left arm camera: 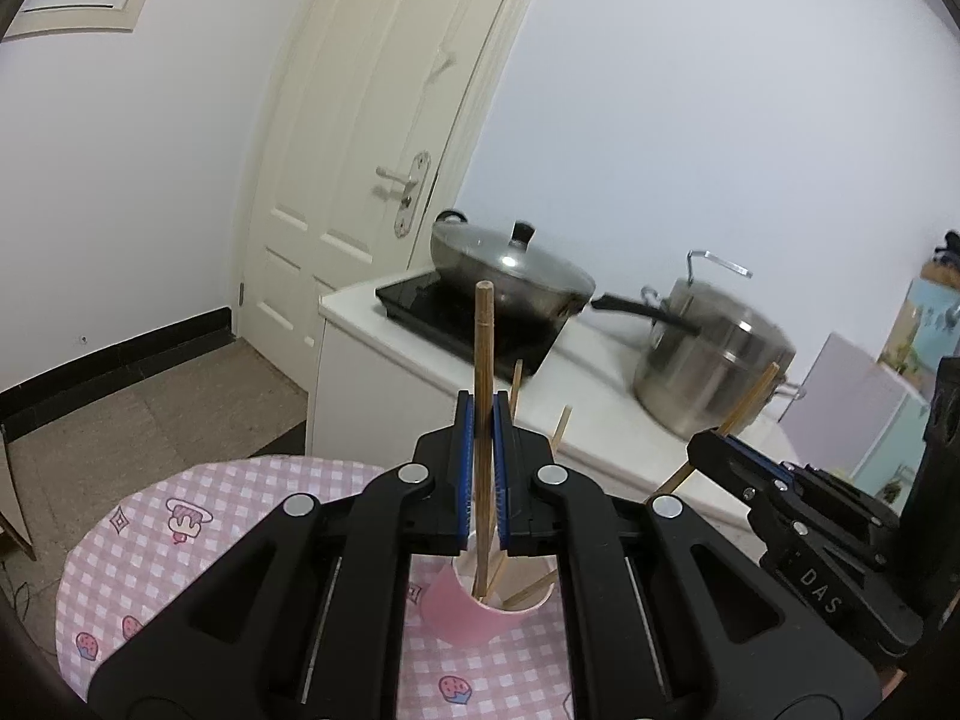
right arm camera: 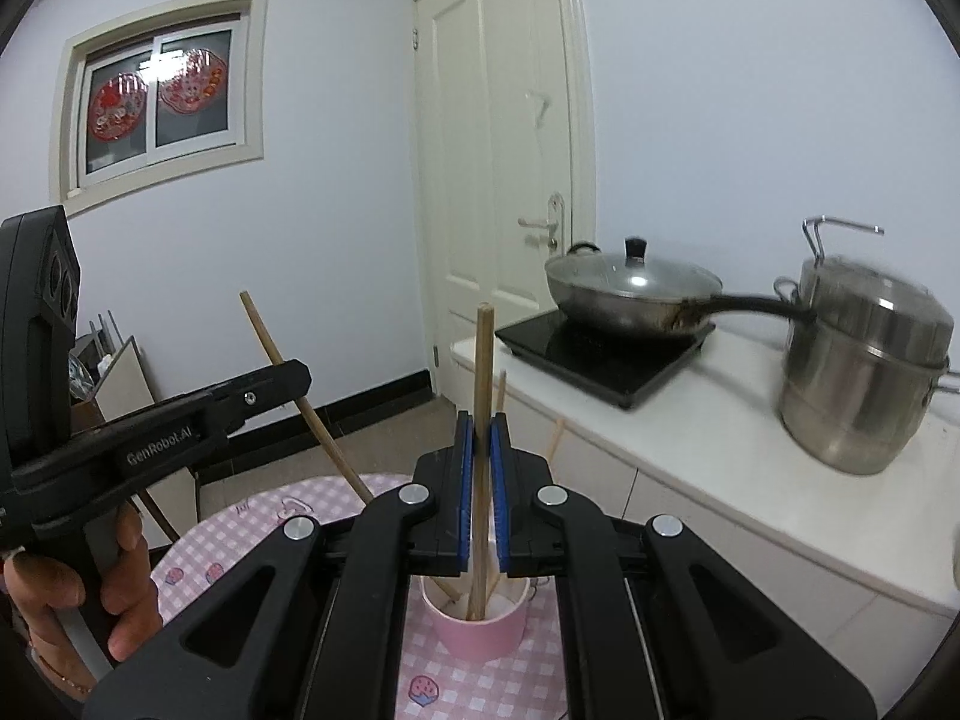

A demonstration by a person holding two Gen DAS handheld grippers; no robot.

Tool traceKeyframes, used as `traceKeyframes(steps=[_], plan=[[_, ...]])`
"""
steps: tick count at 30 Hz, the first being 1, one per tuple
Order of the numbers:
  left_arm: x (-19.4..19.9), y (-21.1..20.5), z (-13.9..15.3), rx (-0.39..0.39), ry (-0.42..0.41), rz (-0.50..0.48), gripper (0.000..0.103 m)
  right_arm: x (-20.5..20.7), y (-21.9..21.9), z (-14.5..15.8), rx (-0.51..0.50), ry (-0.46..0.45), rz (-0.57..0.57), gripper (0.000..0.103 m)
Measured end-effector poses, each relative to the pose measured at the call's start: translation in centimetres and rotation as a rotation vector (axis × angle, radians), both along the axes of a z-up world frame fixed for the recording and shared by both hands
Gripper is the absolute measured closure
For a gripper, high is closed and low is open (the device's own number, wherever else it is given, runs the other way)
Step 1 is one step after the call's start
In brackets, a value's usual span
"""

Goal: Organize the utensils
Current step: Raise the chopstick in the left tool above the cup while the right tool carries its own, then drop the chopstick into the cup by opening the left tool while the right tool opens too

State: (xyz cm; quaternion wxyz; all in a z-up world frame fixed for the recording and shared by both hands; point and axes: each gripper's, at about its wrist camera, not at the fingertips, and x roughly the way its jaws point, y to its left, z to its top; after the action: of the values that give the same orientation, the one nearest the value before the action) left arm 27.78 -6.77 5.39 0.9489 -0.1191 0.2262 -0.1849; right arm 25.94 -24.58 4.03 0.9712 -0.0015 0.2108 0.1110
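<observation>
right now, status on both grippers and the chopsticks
Left gripper shut on a chopstick. Right gripper shut on another chopstick. Both over pink cup, more chopsticks inside. Nothing blocking.

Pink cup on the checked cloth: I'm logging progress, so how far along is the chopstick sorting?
Done: several chopsticks already stand in the pink cup. In hand: the left gripper and the right gripper each clamp one chopstick over the cup. Left: releasing both. No loose utensils show on the cloth.

steel pot (left arm camera: 714,360) motion-blurred (both views), cup (left arm camera: 480,612) base behind fingers (left arm camera: 465,468)
</observation>
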Motion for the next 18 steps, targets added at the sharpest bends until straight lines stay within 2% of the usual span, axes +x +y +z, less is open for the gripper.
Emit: traceKeyframes(steps=[9,18], plan=[[0.4,-1.1,-3.3,0.047,0.029,-0.022,0.097,0.3,-1.5,-3.1,0.058,0.068,-0.023,0.099],[0.4,-1.6,-3.9,0.071,0.050,-0.048,0.097,0.2,-1.6,-4.4,0.063,0.104,-0.033,0.098]])
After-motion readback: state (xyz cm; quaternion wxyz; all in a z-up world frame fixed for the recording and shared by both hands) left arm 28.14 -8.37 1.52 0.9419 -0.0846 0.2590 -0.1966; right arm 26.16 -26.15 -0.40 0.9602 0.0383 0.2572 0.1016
